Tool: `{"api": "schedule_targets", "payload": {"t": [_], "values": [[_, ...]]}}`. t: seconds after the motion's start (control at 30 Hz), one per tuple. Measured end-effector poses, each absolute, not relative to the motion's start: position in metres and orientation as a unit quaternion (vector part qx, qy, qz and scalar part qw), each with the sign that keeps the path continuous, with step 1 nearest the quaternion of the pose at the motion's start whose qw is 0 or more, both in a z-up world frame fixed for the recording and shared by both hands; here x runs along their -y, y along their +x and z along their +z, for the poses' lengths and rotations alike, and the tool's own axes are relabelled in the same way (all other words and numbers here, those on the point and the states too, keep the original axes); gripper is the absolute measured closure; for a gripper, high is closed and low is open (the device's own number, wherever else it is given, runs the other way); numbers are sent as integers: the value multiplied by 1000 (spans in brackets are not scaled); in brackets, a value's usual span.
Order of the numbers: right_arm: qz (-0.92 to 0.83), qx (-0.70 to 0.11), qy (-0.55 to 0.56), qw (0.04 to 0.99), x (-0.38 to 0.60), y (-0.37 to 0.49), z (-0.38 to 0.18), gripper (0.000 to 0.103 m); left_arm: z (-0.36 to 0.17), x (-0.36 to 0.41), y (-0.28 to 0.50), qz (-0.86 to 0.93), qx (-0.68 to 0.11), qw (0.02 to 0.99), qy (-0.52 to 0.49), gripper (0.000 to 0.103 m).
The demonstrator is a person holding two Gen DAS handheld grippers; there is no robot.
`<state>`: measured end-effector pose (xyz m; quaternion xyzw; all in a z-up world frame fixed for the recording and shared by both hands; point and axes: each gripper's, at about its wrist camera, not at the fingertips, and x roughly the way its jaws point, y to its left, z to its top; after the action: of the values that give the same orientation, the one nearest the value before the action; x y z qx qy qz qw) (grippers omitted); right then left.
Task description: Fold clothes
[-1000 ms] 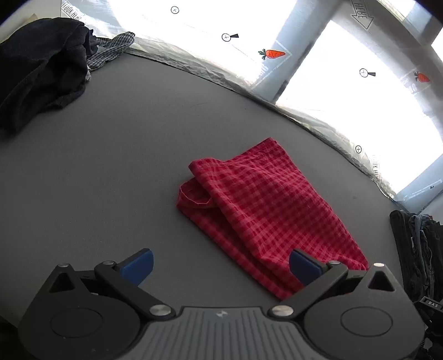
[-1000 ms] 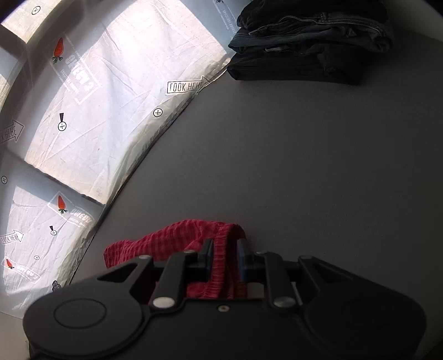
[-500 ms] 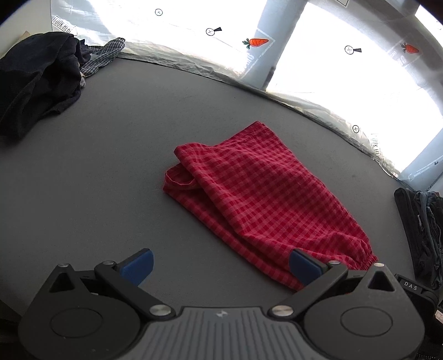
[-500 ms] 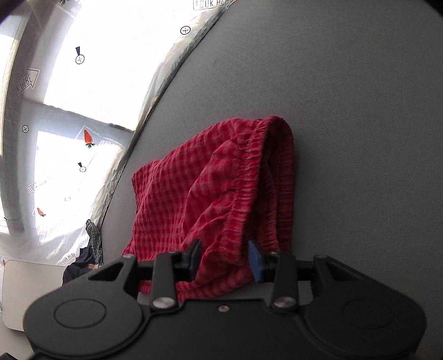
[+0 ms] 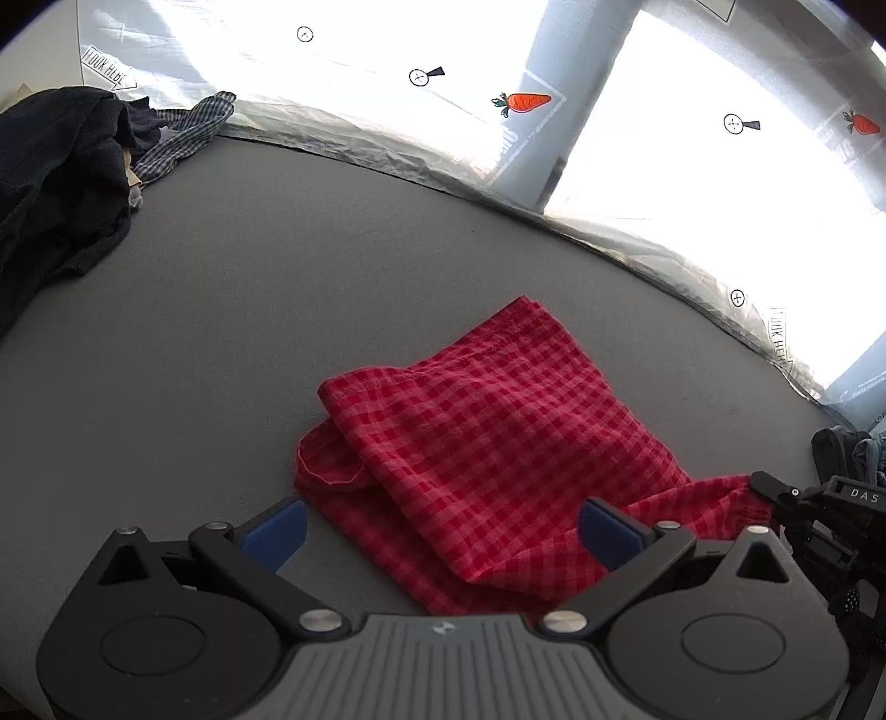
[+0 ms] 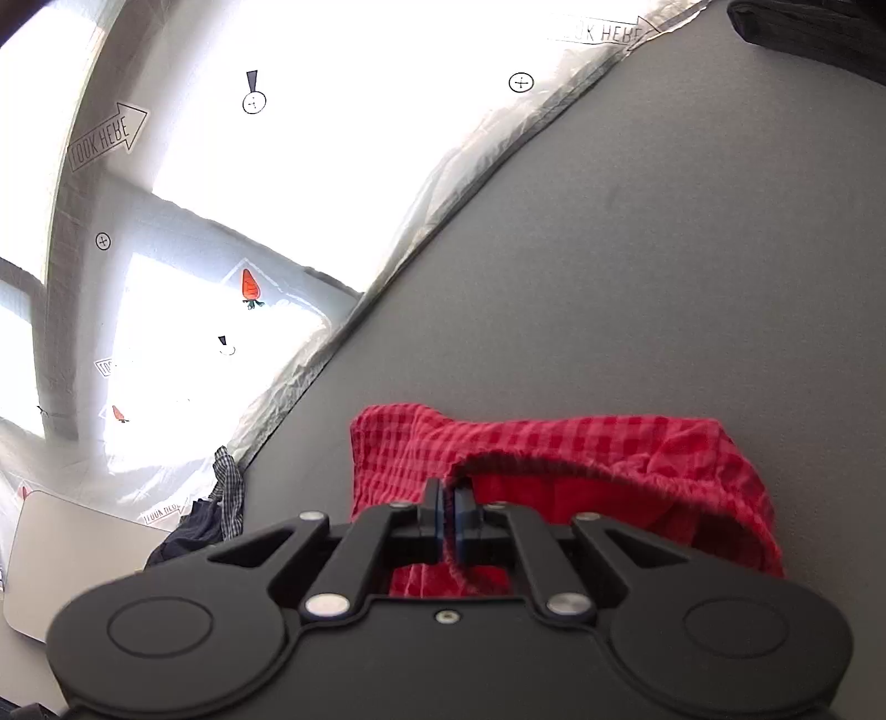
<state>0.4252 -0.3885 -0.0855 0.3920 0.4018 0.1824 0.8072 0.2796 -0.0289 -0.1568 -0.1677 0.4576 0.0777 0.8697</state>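
**Tongs on red checked shorts**

Left tongs [image 5: 440,526] spread wide, hovering low over the near edge of the red checked shorts [image 5: 487,443], blue pads [image 5: 606,531] to either side of the cloth and gripping nothing. Right tongs [image 6: 449,512] pinched tight on the gathered waistband of the same shorts [image 6: 581,459], with the band lifted and curled over into an open mouth; seen in the left view at the far right [image 5: 775,493], clamped on the shorts' corner.

Compared with half a second ago: shorts bunched shorter, waistband end pulled up off the grey desk [image 5: 277,288] rather than lying flat, right tongs now closed fully instead of slightly parted.

Shorts lying mid-desk, leg hems toward the bright plastic-covered window [image 5: 692,183]. Dark clothes pile [image 5: 50,183] with a checked garment [image 5: 183,133] at the far left corner; dark folded stack [image 6: 819,33] well apart, beyond the right tongs.
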Motion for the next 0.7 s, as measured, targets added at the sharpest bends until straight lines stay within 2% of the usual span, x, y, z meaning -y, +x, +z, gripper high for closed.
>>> {"api": "schedule_targets", "payload": {"t": [0.1, 0.17, 0.2, 0.37, 0.53, 0.7], "values": [[247, -321, 417, 814, 375, 460, -43, 97, -160, 34, 310, 61, -461, 873, -145, 0], [266, -311, 406, 817, 366, 482, -28, 81, -167, 41, 327, 44, -470, 872, -129, 0], [264, -317, 382, 827, 360, 490, -27, 61, -172, 45, 336, 38, -476, 870, -121, 0], [168, -383, 254, 872, 356, 480, -60, 62, -190, 59, 369, 13, -496, 864, -79, 0], [107, -463, 239, 847, 375, 434, -105, 62, -203, 65, 405, -15, -494, 869, -36, 3], [90, -496, 245, 828, 371, 422, -124, 63, -220, 69, 449, -39, -492, 869, -15, 21]]}}
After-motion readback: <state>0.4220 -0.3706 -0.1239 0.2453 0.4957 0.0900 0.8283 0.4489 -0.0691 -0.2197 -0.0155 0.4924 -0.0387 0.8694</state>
